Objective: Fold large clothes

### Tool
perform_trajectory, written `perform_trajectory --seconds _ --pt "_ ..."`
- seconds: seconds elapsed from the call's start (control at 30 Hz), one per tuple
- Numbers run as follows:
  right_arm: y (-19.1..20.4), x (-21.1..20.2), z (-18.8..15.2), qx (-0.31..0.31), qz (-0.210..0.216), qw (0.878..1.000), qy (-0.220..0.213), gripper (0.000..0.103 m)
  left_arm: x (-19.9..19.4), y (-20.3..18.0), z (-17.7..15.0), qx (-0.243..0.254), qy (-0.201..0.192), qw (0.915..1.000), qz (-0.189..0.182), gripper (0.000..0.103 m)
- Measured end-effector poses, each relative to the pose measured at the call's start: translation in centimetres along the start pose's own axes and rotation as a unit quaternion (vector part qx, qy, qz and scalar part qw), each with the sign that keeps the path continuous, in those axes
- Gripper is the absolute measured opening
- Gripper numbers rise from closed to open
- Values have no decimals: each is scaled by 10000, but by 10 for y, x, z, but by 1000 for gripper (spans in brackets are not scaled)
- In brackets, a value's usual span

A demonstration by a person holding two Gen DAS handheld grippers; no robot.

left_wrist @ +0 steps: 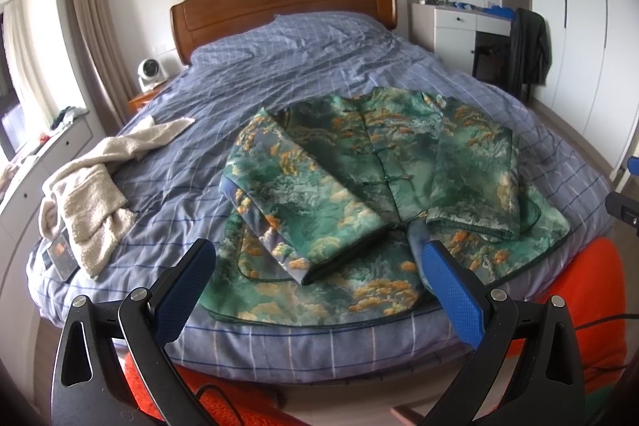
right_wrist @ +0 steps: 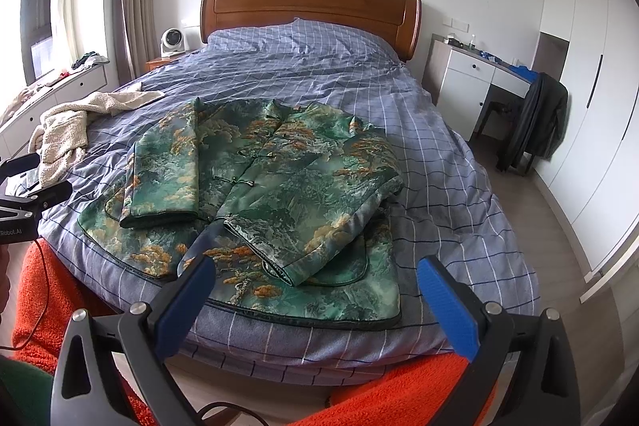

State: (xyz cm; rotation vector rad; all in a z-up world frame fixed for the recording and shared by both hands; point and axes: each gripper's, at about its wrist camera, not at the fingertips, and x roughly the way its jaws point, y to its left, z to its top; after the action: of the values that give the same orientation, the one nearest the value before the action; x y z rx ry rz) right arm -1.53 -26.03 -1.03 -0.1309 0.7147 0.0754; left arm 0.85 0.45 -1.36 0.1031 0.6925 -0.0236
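Both the left gripper (left_wrist: 315, 258) and right gripper (right_wrist: 317, 276) gape empty above the green jacket (right_wrist: 279, 186); "Robot.AI" legible.

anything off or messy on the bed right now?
The green patterned jacket lies flat with both sleeves folded in, nothing askew. The one mess is the cream fleece garment, crumpled in a heap near the bed's left edge. Both tools, left and right, are open and empty.
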Motion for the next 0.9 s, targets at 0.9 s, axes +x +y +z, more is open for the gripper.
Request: perform_trajectory --seconds 0.9 --pt "7 5 -5 -9 52 10000 55 103 2 8 1 41 -4 10000 43 103"
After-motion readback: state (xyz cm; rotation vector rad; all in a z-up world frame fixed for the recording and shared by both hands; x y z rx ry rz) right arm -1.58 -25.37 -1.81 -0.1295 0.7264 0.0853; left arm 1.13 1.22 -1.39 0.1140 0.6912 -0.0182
